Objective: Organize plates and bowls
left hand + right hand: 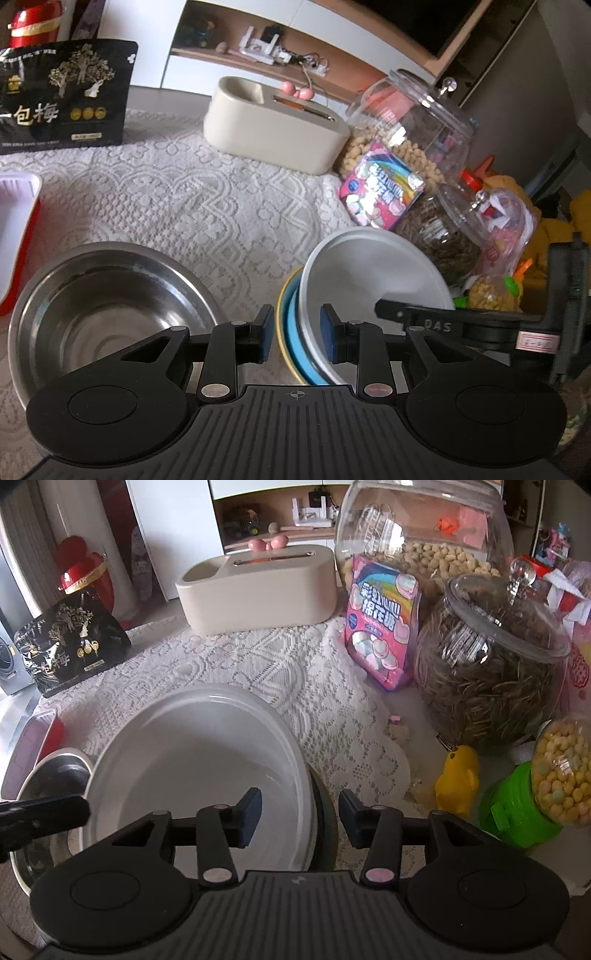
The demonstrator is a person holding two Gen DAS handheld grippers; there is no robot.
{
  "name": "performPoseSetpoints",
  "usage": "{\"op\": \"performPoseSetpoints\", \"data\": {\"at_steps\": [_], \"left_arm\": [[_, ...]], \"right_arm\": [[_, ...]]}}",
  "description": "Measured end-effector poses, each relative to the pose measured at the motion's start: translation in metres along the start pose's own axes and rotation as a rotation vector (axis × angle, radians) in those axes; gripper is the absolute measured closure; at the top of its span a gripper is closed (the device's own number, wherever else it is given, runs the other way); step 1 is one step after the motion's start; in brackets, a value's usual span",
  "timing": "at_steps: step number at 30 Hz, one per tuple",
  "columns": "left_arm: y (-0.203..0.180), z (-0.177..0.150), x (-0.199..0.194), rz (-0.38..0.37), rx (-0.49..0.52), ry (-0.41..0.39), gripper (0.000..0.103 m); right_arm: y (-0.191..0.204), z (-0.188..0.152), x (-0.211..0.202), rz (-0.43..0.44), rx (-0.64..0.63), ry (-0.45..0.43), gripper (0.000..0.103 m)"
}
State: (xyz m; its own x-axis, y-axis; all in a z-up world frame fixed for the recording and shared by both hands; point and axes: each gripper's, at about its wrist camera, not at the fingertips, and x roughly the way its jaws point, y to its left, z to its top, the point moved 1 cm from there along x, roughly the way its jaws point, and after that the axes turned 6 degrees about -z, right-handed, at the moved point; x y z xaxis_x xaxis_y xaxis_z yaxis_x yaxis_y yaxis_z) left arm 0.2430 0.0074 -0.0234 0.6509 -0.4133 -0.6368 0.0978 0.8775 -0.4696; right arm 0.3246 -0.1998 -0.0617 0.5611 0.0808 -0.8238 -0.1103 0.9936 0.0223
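White plate (373,273) tops the stack, straddled at opposite rims by my left gripper (297,334) and right gripper (300,818), both spread, clenching nothing. A snagged rim could tip it. Steel bowl (107,314) crowds nine o'clock, jars (491,672) two; lace (177,206) at twelve lies open.

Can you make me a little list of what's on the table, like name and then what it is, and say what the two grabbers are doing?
setting: table with a lace cloth
stack: white plate on top of a blue plate and a yellow plate
beside stack: steel bowl, empty
left gripper: open, fingers either side of the stack's rim
right gripper: open, fingers either side of the stack's rim
behind: beige box, pink candy bag, seed jar
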Motion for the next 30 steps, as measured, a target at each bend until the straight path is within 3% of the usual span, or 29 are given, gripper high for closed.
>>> {"op": "performPoseSetpoints", "data": {"at_steps": [9,13,18,23,26,30], "left_arm": [[-0.003,-0.004,0.010,0.045,0.022,0.020,0.072],[-0.001,-0.002,0.012,0.040,0.015,0.024,0.069],[-0.002,0.003,0.022,0.039,-0.012,0.039,0.069],[-0.006,0.007,0.025,0.092,-0.011,0.023,0.060],[-0.008,0.007,0.026,0.116,-0.026,0.014,0.060],[-0.015,0.005,0.027,0.127,-0.014,0.017,0.063]], "right_arm": [[-0.003,-0.007,0.017,0.022,0.002,0.055,0.053],[-0.001,0.003,0.027,0.077,-0.028,0.084,0.040],[-0.002,0.020,0.034,0.139,-0.065,0.079,0.039],[-0.015,0.021,0.039,0.254,-0.004,0.048,0.039],[-0.018,0.026,0.043,0.294,0.014,0.060,0.039],[-0.027,0.024,0.047,0.275,0.050,0.066,0.039]]}}
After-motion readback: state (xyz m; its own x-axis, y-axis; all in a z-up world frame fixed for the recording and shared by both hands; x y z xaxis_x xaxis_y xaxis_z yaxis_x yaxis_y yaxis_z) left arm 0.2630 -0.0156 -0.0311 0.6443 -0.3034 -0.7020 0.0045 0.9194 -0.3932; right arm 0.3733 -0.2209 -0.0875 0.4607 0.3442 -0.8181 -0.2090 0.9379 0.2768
